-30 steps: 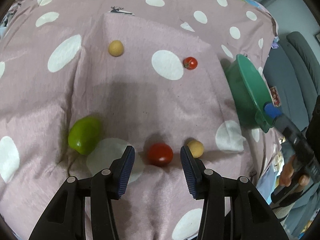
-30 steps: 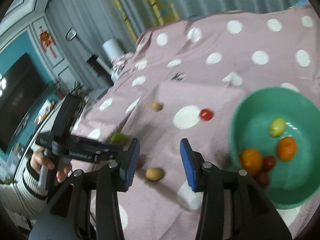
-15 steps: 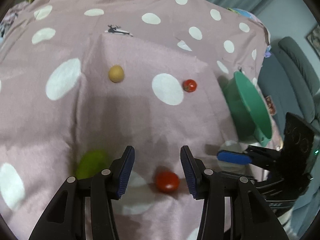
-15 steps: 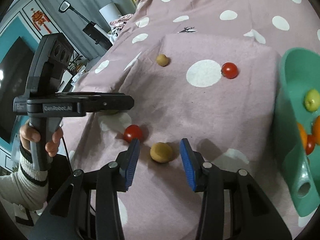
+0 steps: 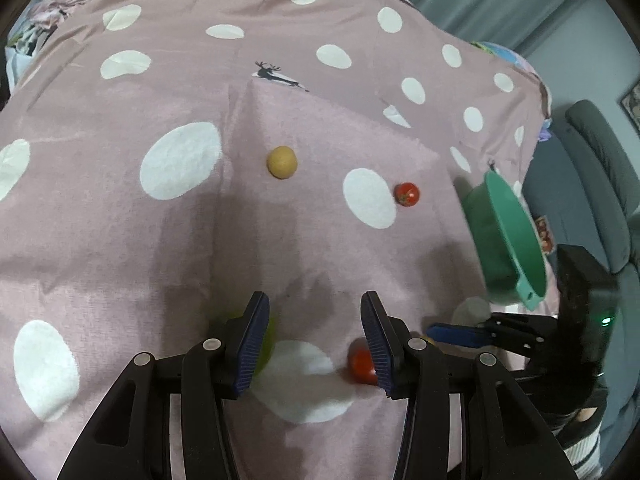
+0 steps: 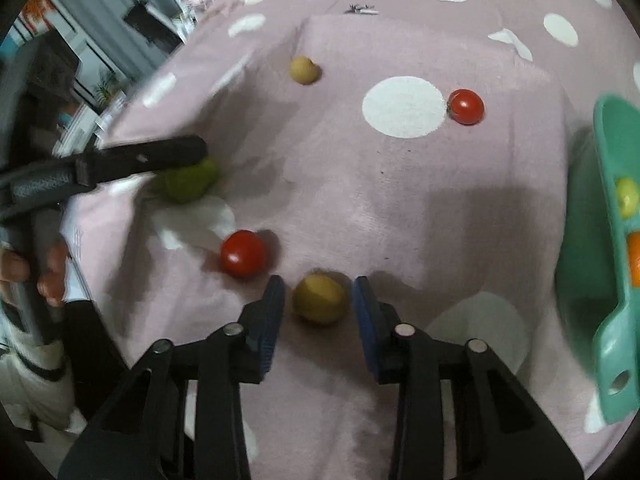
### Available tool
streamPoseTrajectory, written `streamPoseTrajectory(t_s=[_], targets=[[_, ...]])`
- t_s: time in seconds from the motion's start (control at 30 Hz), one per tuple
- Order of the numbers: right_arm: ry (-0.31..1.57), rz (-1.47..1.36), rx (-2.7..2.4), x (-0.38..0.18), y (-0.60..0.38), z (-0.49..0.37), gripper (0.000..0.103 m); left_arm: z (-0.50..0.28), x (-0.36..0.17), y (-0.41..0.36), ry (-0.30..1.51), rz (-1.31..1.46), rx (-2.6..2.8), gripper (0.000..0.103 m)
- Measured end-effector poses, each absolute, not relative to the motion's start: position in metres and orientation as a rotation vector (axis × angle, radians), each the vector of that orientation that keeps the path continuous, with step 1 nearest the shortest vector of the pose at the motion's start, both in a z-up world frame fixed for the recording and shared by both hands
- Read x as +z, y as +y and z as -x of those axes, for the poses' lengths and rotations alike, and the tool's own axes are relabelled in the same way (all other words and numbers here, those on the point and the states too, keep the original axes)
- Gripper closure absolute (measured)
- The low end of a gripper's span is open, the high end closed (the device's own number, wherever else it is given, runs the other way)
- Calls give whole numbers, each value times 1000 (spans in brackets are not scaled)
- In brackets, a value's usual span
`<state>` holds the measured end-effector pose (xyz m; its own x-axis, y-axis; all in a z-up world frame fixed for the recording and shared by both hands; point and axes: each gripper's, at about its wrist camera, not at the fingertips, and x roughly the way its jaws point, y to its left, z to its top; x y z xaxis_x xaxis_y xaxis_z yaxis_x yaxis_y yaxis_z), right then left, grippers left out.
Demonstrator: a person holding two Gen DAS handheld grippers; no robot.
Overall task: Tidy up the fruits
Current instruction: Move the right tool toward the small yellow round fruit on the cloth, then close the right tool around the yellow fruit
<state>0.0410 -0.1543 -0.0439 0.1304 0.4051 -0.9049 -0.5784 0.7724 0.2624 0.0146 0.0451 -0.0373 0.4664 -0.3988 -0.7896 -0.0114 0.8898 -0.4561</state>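
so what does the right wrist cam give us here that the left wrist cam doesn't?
Right wrist only: the bowl's contents, a yellow-green fruit and an orange one, and the right gripper closing around the near tan fruit.

Left wrist only: the grey sofa and the left gripper, its jaws empty.

Both: far tan fruit, far tomato, near tomato, green fruit, green bowl, spotted cloth.
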Motion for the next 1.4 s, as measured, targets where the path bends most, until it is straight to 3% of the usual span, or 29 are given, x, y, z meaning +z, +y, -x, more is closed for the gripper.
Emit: streamPoseTrajectory(t_s=[0.23, 0.77, 1.03, 1.4], targets=[[1264, 232, 720, -46, -147, -44, 74, -15, -35, 45, 1056, 436, -253, 57], [1053, -268, 798, -39, -216, -56, 74, -61, -26, 31, 1010, 362, -253, 57], [1005, -311, 862, -27, -224, -49, 74, -130, -51, 35, 1143, 446, -202, 57], [1002, -336, 886, -27, -233, -46, 74, -159, -69, 38, 1194, 403, -83, 57]])
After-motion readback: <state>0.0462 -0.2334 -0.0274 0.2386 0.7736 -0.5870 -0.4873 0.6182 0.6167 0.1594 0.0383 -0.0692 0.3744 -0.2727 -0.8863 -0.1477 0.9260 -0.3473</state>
